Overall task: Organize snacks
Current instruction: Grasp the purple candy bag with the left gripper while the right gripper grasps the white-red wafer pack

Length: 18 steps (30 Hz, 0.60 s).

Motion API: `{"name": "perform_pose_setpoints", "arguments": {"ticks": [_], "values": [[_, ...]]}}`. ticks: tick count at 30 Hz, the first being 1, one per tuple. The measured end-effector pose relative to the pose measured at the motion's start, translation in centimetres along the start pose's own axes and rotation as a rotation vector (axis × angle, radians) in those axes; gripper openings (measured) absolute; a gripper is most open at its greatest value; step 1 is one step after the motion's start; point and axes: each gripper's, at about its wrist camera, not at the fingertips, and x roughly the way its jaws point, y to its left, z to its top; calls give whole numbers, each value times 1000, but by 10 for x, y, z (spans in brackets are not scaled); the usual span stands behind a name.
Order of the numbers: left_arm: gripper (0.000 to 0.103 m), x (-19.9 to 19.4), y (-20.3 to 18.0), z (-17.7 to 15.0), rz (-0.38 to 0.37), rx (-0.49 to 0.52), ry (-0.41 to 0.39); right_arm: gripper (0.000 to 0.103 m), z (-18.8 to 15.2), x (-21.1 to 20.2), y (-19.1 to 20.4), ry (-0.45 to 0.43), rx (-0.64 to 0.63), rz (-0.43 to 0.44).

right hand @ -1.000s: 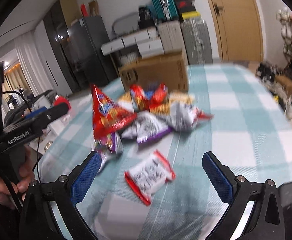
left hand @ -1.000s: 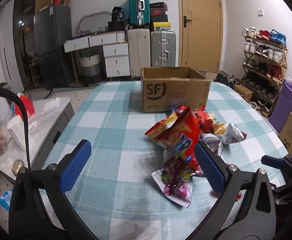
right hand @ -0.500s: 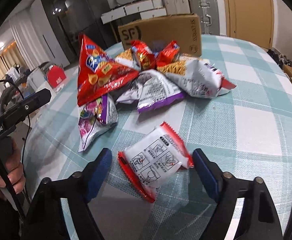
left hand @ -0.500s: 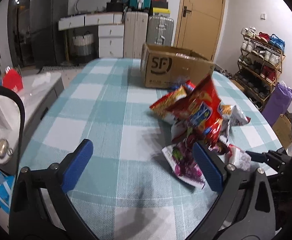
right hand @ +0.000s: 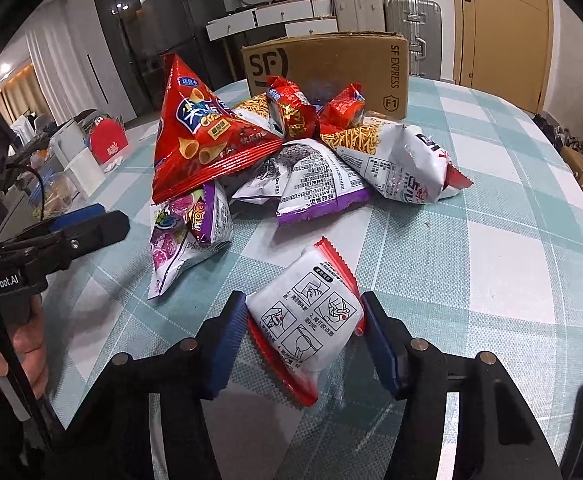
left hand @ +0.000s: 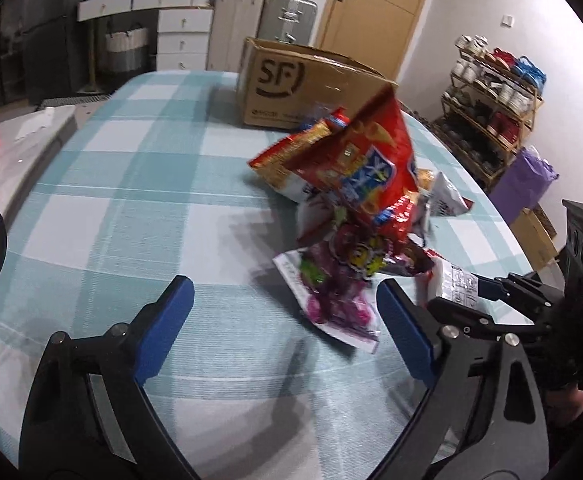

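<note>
Right gripper point(right hand: 303, 336) jaws closing on the small white-and-red packet point(right hand: 311, 324), which lies flat on the checked tablecloth point(right hand: 491, 240); both blue pads look to be touching its sides. Left gripper point(left hand: 283, 320) wide, closing slightly, nothing between its jaws, the purple candy bag point(left hand: 331, 292) just beside its right finger. Behind, a snack pile: the purple candy bag, tall red cone-chip bag point(right hand: 207, 136), purple-edged silver bag point(right hand: 311, 184), white noodle-snack bag point(right hand: 395, 160), small red packs point(right hand: 291, 112). Farthest, the SF cardboard box point(right hand: 331, 68) at the table's far end.
</note>
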Motion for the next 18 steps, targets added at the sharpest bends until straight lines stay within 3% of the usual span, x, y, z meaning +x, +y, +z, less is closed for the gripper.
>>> {"name": "perform_pose_setpoints", "arguments": {"ticks": [13, 15, 18], "values": [[89, 45, -26, 21, -83, 18, 105, 58, -8, -30, -21, -79, 41, 37], [80, 54, -26, 23, -96, 22, 130, 58, -9, -33, -23, -85, 47, 40], [55, 60, -28, 25, -123, 30, 133, 58, -12, -37, -26, -94, 51, 41]]}}
